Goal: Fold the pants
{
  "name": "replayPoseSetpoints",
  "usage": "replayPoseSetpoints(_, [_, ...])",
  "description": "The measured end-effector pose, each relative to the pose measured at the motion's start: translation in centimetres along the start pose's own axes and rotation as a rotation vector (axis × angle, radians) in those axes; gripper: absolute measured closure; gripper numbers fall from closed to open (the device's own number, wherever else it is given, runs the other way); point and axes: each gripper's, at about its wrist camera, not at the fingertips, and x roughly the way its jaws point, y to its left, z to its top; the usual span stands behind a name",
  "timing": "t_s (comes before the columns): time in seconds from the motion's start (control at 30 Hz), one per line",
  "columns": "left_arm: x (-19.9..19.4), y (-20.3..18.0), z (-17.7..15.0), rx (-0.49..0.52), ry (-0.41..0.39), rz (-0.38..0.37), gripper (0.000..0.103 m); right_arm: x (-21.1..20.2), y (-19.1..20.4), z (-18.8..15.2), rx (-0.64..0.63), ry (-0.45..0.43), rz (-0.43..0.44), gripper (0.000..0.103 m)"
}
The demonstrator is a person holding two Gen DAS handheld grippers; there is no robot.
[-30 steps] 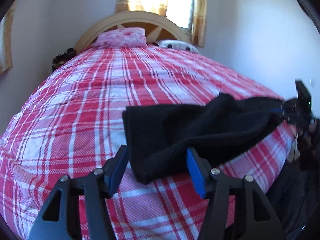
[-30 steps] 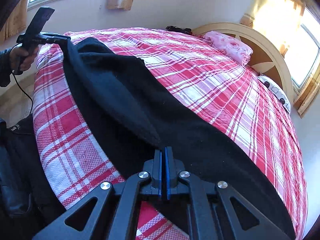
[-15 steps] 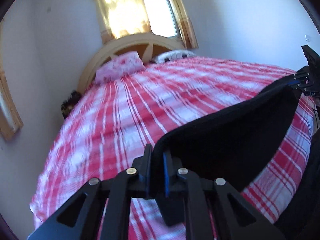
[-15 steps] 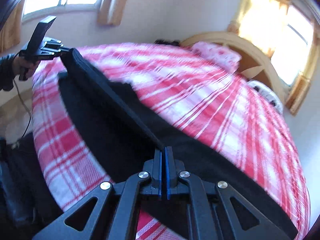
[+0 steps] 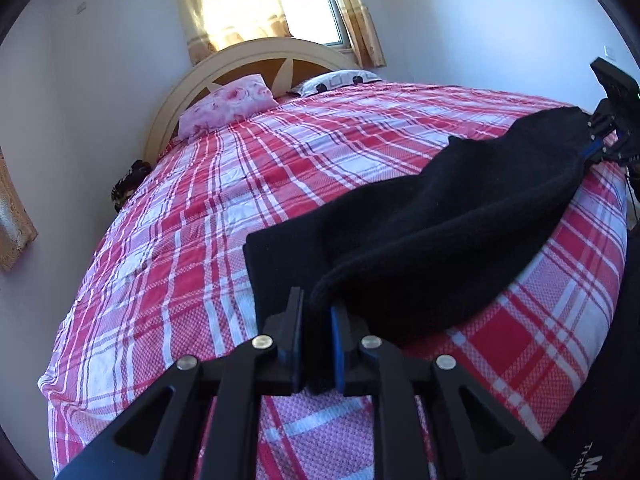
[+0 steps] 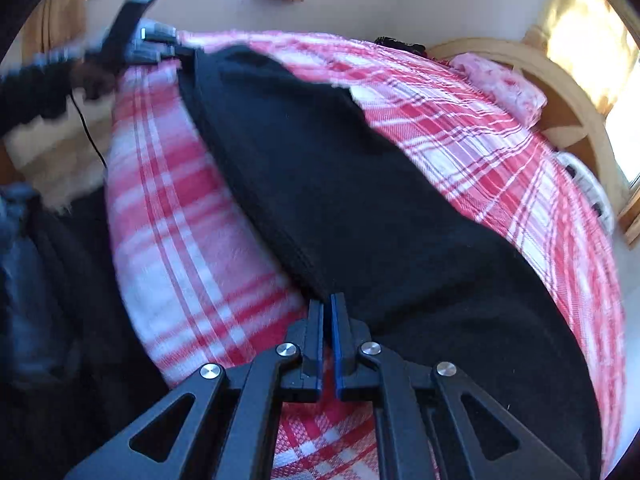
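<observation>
Black pants [image 5: 432, 240] lying along near edge of plaid-covered bed [image 5: 224, 216], doubled lengthwise — fold partly done. Left gripper [image 5: 316, 344] pinching one end, jaws easing apart; right gripper [image 6: 327, 334] clamping other end. Crosswise folds, flattening remaining, by my judgement.

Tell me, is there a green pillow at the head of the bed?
No, the pillow leaning against the headboard is pink with a floral print, and the one beside it is white with dark spots.

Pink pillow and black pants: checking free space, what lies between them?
Only bare red plaid bedspread between the pink pillow and black pants, clearest in the left wrist view.
</observation>
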Motion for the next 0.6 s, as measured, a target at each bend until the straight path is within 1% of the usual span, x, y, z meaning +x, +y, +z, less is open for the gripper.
replayPoseSetpoints(0.03, [0.1, 0.0, 0.0, 0.0, 0.0, -0.003, 0.086, -0.5, -0.7, 0.5, 0.034, -0.017, 0.027, 0.098])
replayPoseSetpoints(0.1, [0.2, 0.2, -0.1, -0.01, -0.008, -0.01, 0.086, -1.8, -2.4, 2.1, 0.132, -0.054, 0.122, 0.089])
replayPoseSetpoints(0.2, [0.5, 0.0, -0.2, -0.02, -0.02, -0.012, 0.086, -2.6, -3.8, 5.1, 0.238, -0.121, 0.256, 0.087])
replayPoseSetpoints(0.23, [0.4, 0.0, -0.3, -0.019, -0.024, -0.011, 0.086, -2.4, -4.1, 6.2, 0.265, -0.116, 0.323, 0.085])
replayPoseSetpoints(0.27, [0.3, 0.0, -0.4, -0.021, -0.028, -0.014, 0.086, -2.0, -4.1, 6.9, 0.275, -0.105, 0.368, 0.078])
replayPoseSetpoints(0.3, [0.1, 0.1, -0.5, -0.023, -0.033, -0.018, 0.086, -2.0, -4.2, 7.9, 0.271, -0.114, 0.388, 0.069])
replayPoseSetpoints(0.37, [0.0, 0.2, -0.7, -0.031, -0.043, -0.021, 0.086, -1.7, -4.5, 9.2, 0.288, -0.111, 0.42, 0.062])
replayPoseSetpoints(0.4, [0.1, 0.2, -0.8, -0.036, -0.049, -0.021, 0.086, -0.9, -4.8, 10.0, 0.326, -0.084, 0.438, 0.062])
replayPoseSetpoints(0.47, [0.2, 0.3, -0.8, -0.041, -0.059, -0.022, 0.085, 1.1, -6.3, 11.4, 0.441, -0.047, 0.438, 0.062])
replayPoseSetpoints(0.57, [0.1, 0.4, -0.9, -0.053, -0.072, -0.028, 0.085, 5.2, -9.1, 13.1, 0.638, -0.029, 0.52, 0.062])
replayPoseSetpoints(0.6, [0.0, 0.4, -1.0, -0.054, -0.076, -0.029, 0.084, 6.9, -9.8, 13.5, 0.696, -0.006, 0.535, 0.062])
